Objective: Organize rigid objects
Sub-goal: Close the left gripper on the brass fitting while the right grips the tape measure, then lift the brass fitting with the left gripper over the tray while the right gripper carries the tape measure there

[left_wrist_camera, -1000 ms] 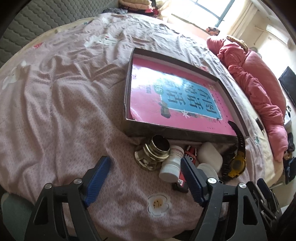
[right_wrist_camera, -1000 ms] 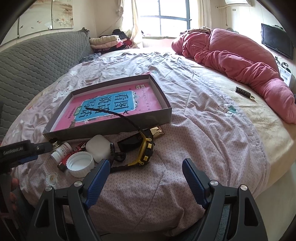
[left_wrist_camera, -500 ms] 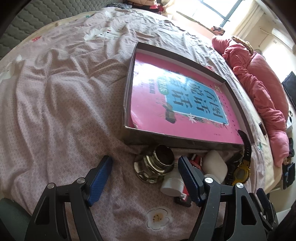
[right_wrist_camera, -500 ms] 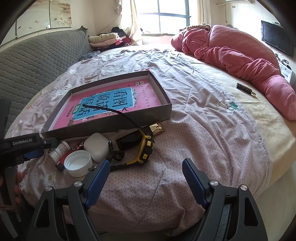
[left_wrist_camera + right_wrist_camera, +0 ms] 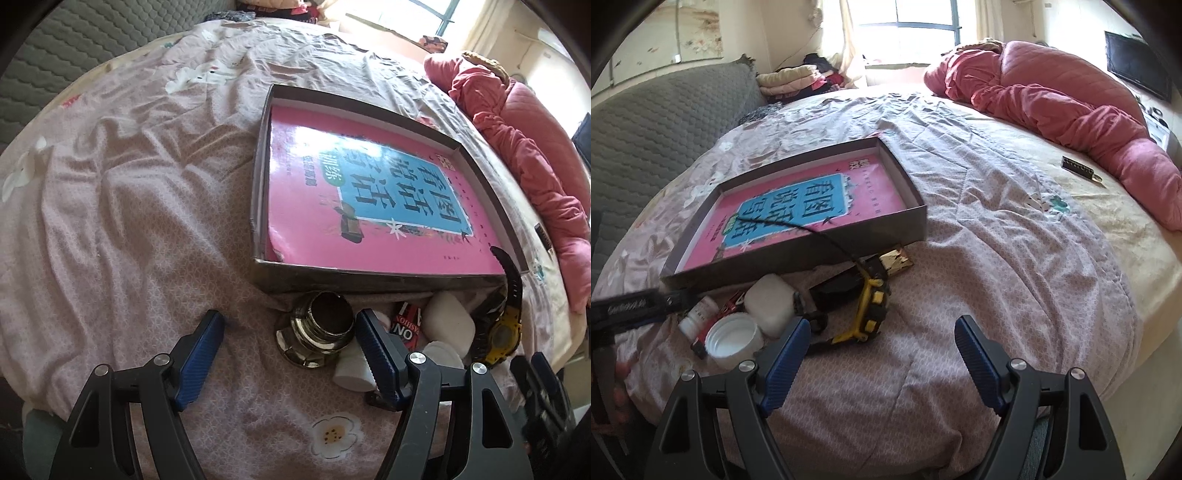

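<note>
A shiny metal threaded fitting [image 5: 317, 332] lies on the pink bedsheet just in front of a shallow grey box [image 5: 369, 284] that holds a pink book [image 5: 369, 206]. My left gripper [image 5: 289, 316] is open, its fingers on either side of the fitting, the right pad close beside it. To the fitting's right lie a white bottle [image 5: 352, 369], a red packet [image 5: 406, 325], a white case [image 5: 448, 325] and a yellow watch [image 5: 502, 332]. My right gripper [image 5: 882, 323] is open and holds nothing, just short of the watch [image 5: 873, 299].
A white lid [image 5: 733, 338], a black item [image 5: 838, 291] and a gold-foil piece [image 5: 895, 260] lie near the box. A pink quilt [image 5: 1052, 96] is heaped at the far right, with a small dark object [image 5: 1080, 170] beside it. A grey padded backrest [image 5: 665, 122] runs along the left.
My left gripper has come forward and down, so the metal fitting now sits between its fingers. The right view has barely shifted.
</note>
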### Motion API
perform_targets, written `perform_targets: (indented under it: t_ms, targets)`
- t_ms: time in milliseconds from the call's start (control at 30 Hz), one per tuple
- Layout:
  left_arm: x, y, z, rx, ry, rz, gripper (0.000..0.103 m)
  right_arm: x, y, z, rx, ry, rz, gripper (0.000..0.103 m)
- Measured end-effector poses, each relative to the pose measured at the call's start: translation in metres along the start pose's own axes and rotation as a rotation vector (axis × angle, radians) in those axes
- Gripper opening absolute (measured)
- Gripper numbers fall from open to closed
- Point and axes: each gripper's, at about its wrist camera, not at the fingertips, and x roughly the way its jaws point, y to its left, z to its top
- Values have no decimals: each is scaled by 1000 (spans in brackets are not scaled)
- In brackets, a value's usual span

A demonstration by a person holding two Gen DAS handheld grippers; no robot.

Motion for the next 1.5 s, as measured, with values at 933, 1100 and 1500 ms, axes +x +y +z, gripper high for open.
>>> perform_targets:
  t_ms: [933,1100,1500]
  targets:
    - [17,-5,-2,99,16,16,59,42,4,7,-25,52,76,33]
    - [16,-5,-7,110,0,20,46,43,3,5,-26,45,102,21]
    - [-2,8,-7,28,-29,-73,37,36,0,6,-9,20,153,18]
